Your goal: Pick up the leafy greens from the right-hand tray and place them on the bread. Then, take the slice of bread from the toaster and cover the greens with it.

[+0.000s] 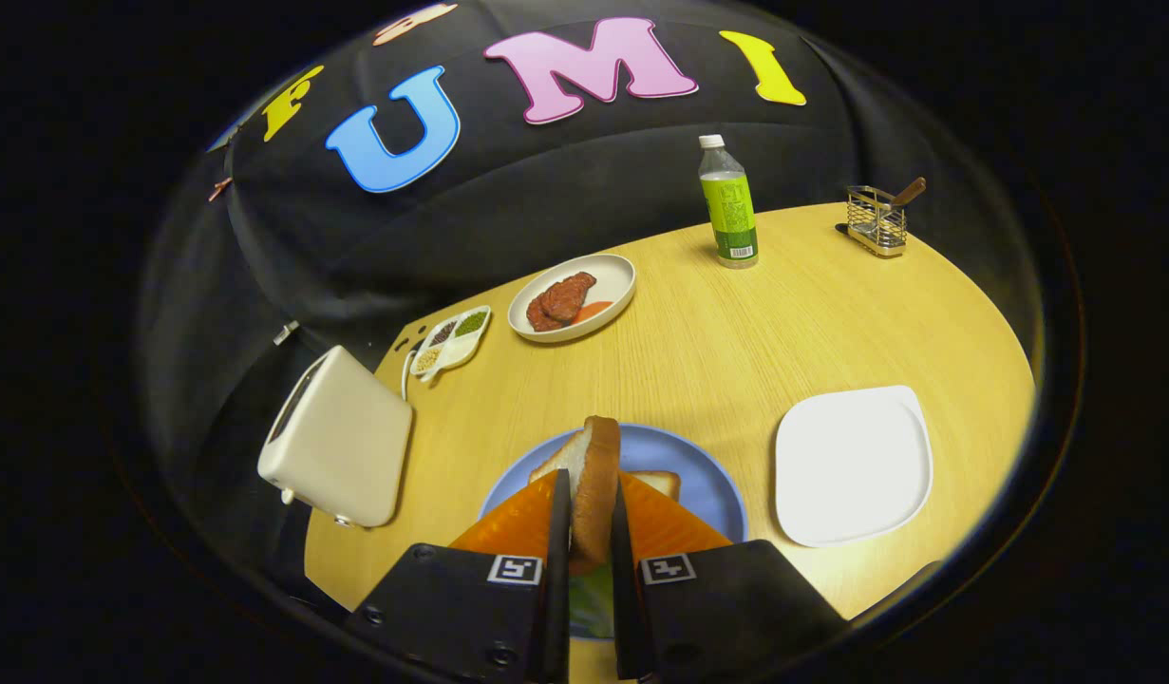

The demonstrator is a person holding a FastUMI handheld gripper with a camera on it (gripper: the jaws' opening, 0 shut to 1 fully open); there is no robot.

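Between the two fingers, the gripper [584, 532] clamps the bread slice [593, 484] on edge, long axis toward twelve o'clock, directly above the greens [592, 600] on the blue plate [707, 475].

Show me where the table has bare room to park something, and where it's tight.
The tongs are shut on the bread slice over the blue plate; that plate is crowded. Free table: the wide patch between the meat plate, bottle and white tray. The white tray itself is bare. Tight between toaster and blue plate.
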